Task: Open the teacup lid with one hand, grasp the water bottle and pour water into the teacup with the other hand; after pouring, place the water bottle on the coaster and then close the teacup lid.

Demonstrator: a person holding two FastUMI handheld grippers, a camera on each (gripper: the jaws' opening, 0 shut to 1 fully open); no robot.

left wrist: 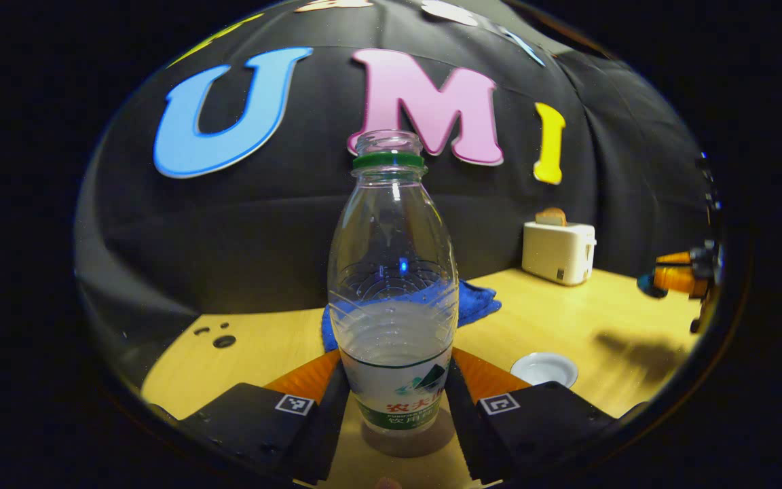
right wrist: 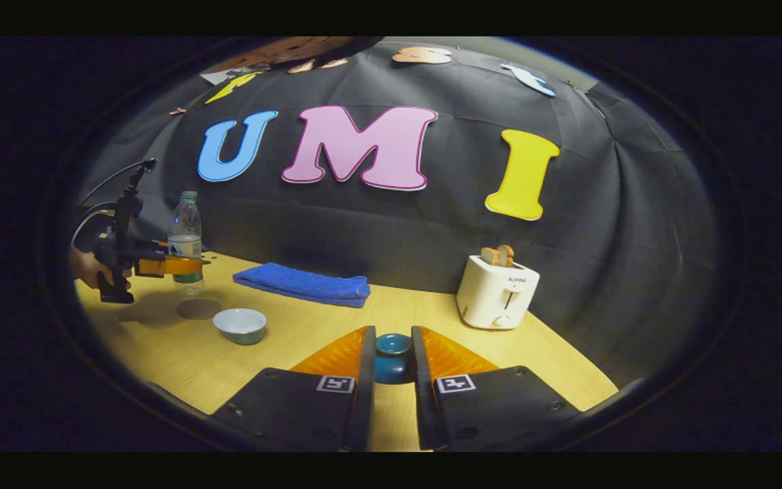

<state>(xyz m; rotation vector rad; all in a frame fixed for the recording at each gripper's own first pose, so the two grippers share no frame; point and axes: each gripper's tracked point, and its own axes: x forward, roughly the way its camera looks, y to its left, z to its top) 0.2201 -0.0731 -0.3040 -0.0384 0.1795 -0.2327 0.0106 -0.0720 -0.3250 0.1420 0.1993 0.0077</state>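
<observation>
A clear, uncapped water bottle (left wrist: 391, 285), partly full, stands upright between the fingers of my left gripper (left wrist: 398, 384), which is shut on its labelled lower part. In the right gripper view the bottle (right wrist: 186, 234) hangs just above a round grey coaster (right wrist: 197, 309), with a hand holding the left gripper (right wrist: 160, 266). The open white teacup (right wrist: 240, 324) sits to the right of the coaster; it also shows in the left gripper view (left wrist: 544, 369). My right gripper (right wrist: 391, 348) is shut on the teal teacup lid (right wrist: 391, 360), held above the table.
A folded blue towel (right wrist: 303, 284) lies near the back wall, behind the bottle (left wrist: 478, 302). A white toaster (right wrist: 496, 292) with bread slices stands at the back right (left wrist: 559, 251). The wooden table (right wrist: 309, 339) has a few small holes (left wrist: 222, 341) at its left.
</observation>
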